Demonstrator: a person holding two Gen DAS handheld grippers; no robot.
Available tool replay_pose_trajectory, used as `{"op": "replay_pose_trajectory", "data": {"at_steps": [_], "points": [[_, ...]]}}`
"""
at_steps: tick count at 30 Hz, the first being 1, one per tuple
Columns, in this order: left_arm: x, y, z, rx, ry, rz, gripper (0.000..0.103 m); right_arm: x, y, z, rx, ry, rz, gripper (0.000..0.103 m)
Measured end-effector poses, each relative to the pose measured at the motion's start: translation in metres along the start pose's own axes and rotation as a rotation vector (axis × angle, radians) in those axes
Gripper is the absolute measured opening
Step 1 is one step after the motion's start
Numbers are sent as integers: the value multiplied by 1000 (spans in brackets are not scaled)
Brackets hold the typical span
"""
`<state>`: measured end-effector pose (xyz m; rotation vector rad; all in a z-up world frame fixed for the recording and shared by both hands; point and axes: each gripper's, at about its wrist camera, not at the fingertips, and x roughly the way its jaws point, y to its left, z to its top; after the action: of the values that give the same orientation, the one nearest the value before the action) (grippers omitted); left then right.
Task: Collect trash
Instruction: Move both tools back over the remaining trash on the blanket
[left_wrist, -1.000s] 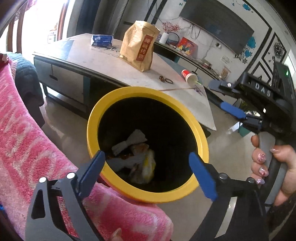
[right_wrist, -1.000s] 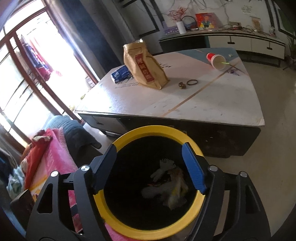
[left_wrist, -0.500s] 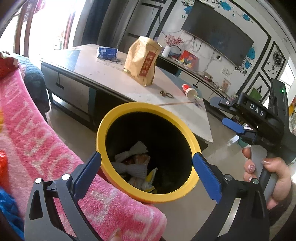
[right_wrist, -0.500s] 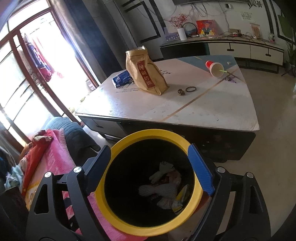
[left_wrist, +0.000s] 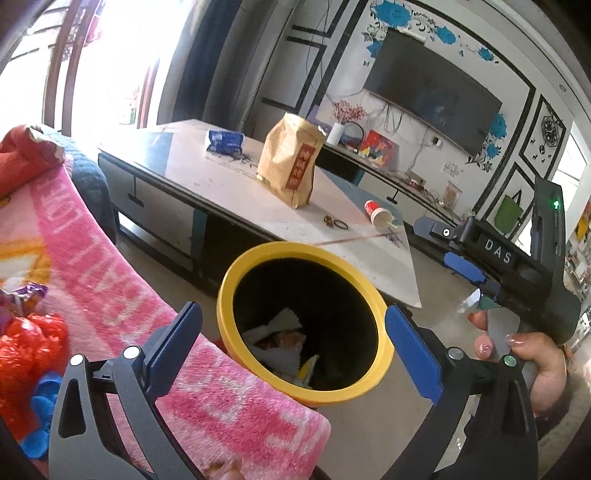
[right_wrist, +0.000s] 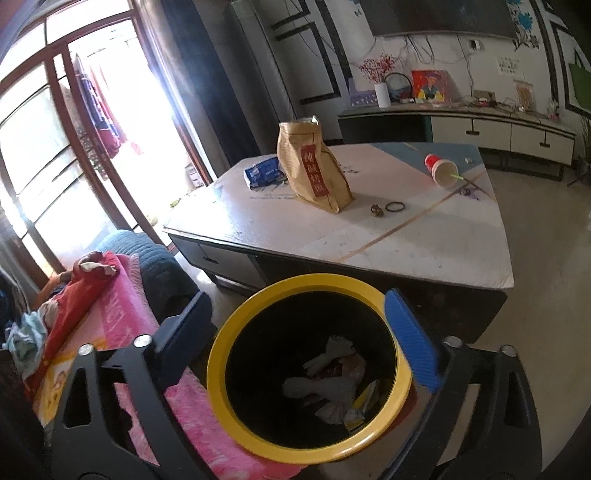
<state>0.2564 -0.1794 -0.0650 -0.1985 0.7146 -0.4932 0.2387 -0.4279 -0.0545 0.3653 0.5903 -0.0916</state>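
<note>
Since a second ago both views have pulled back and up from the bin (right_wrist: 308, 373): its yellow rim looks smaller, and more of the surface (right_wrist: 369, 236) beyond shows. The right gripper (right_wrist: 295, 343) has its jaws opening, now wide apart with nothing between them but the view down into the bin; the left gripper (left_wrist: 291, 350) also stands wide apart and empty. This looks like a drop just finished, with both hands free to go for the next piece. The trash (right_wrist: 336, 384) lies at the bottom of the bin: crumpled white paper and torn wrappers, light and limp. The bin is a smooth round tub, black inside, standing on the floor just beside a fuzzy pink blanket (left_wrist: 122, 295) to its left. On the far, flat, pale surface stand a creased brown paper bag (right_wrist: 314, 173), upright and stiff, a blue packet (right_wrist: 264, 173) behind it, a red paper cup (right_wrist: 441, 168) tipped on its side at the right, and a thin black ring (right_wrist: 395, 206). The cup is probably next; being thin-walled, it would crush under a hard squeeze.
</note>
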Motion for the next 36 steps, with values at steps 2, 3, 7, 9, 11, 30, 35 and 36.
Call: {"op": "replay_pose_trajectory", "data": {"at_steps": [2,3,7,9,11,30,35,36], "points": [[-8,2,0,-6,-17,2,96,-3,4,0,-12,-4,5,87],[-11,2,1,-8,-22,4,96,-4,6,0,-18,-5,7,87],[-24,6,3,-17,-48,12,96,-10,13,0,-32,-16,18,87],[-30,7,2,-19,-62,19,96,-13,18,-1,-44,-23,23,87],[-36,10,3,-23,-74,23,96,-16,22,-1,-53,-26,29,87],[-84,29,0,-50,-163,50,96,-36,66,-11,-129,-42,86,88],[-96,38,-2,-61,-190,71,96,-40,79,-15,-158,-39,109,88],[-98,40,-2,-64,-195,76,96,-41,82,-17,-166,-39,117,88]]}}
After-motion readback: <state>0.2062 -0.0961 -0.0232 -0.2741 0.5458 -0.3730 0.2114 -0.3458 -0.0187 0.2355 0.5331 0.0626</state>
